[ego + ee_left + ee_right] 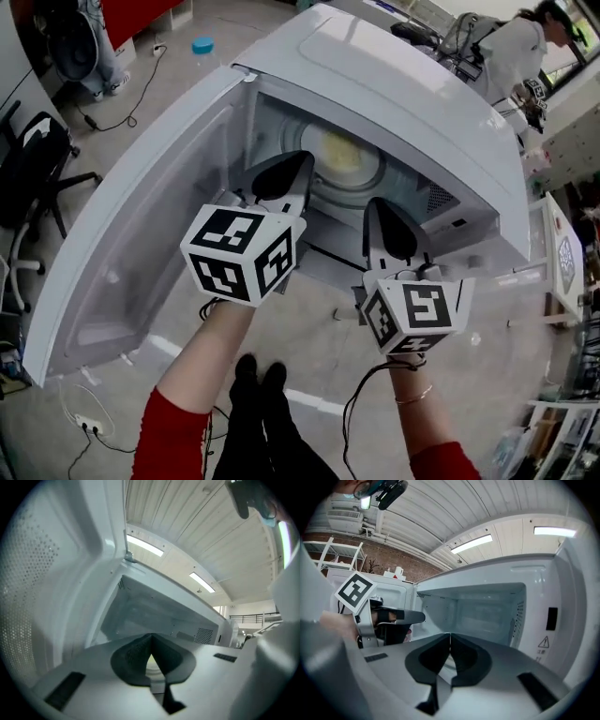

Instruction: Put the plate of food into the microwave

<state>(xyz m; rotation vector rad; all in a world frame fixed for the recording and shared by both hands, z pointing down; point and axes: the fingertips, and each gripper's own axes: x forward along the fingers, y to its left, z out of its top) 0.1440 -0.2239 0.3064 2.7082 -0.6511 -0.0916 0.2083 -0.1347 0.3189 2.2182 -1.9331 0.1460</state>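
The microwave [394,84] fills the centre of the head view. Its door [141,244] is swung open toward the lower left of the frame. The plate [361,178] lies inside the cavity, at upper centre of the frame, and carries pale yellow food [339,150].

The left gripper [302,165] is at the cavity mouth, left of centre. Its fingers [277,180] are pressed together tip to tip, with nothing between them. The tips point into the cavity and appear just beside the plate's left rim. Contact cannot be confirmed.

The right gripper [375,206] is below and right of the plate, also at the cavity mouth. Its fingers [392,232] are likewise closed on each other and empty. Their tips are near the plate's lower right rim.

Neither gripper holds the plate. In the right gripper view, the left gripper shows at the left edge, in front of the open door.
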